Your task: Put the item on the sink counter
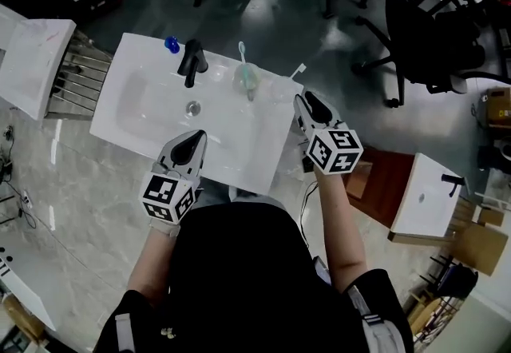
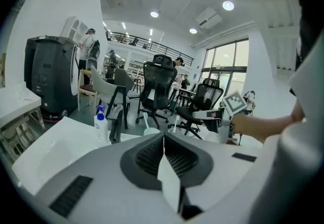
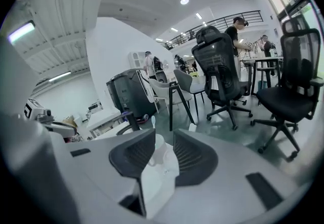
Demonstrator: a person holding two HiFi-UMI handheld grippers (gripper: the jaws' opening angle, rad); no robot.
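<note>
Foreground: dark-clad torso [image 1: 231, 263]. The left gripper [image 1: 194, 140], jaws pressed together, is over the front edge of the white ceramic sink counter [image 1: 255, 136]. The right gripper [image 1: 306, 104], jaws spread, is empty. The translucent cup holding a toothbrush [image 1: 246, 78] stands on the counter, right of the black tap [image 1: 192, 62].

- The cup [image 1: 247, 80] is a pale, see-through tumbler. It stands upright on the flat rim at the back of the sink counter [image 1: 259, 144], toward its right end, and nothing holds it.
- A toothbrush [image 1: 242, 52] stands in the cup with its head up, leaning a little.
- The sink counter is white and rectangular, with a shallow basin sunk in its middle.
</note>
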